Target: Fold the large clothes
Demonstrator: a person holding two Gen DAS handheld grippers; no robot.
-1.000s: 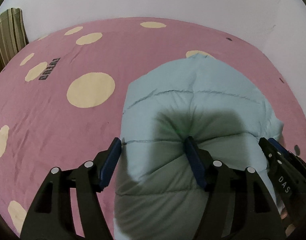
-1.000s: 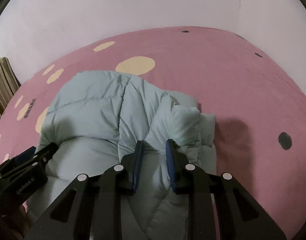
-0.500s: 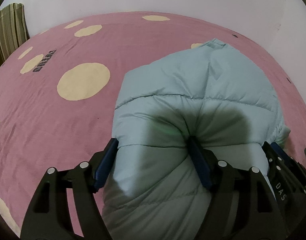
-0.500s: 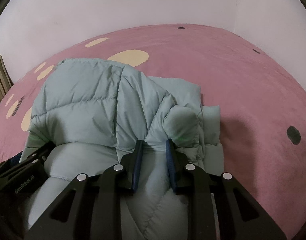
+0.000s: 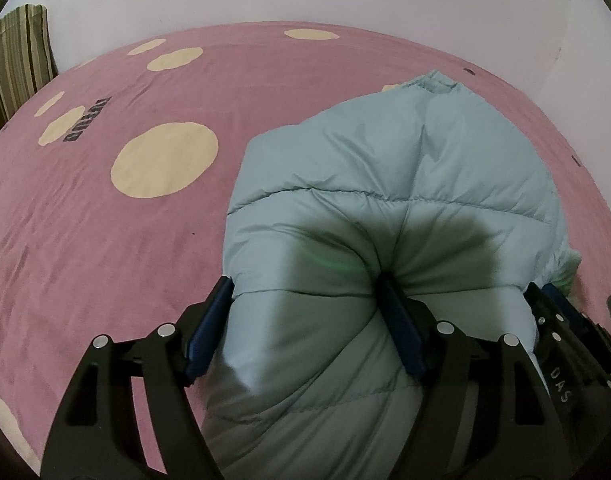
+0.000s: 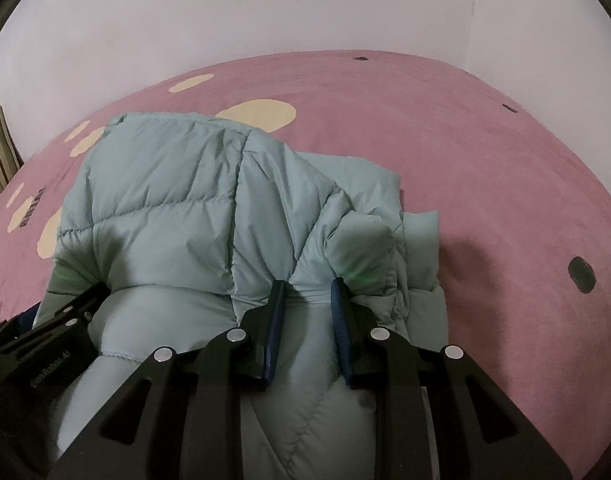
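Between both grippers, a puffy jacket bunched on the bed

Left gripper (image 5: pixel 307 312) spreads wide around a thick fold, apparently pinching; right gripper (image 6: pixel 307 304) clamps narrowly on the jacket (image 6: pixel 165 208), which lies on the pink bedspread (image 5: pixel 105 240). Soft, light, slippery: grip seams.

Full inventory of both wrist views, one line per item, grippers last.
puffer jacket: 1, pale blue-green quilted, bunched on the bedsheet, held up at its near end
bedsheet: 1, pink with cream dots, a few small dark dots and dark lettering, under the jacket
striped cushion: 1, olive and cream stripes, far left edge against the wall
wall: white, behind the bed
left gripper: 1, black with blue pads, wide grip around a thick jacket fold
right gripper: 1, black with blue pads, pinching a narrow jacket fold
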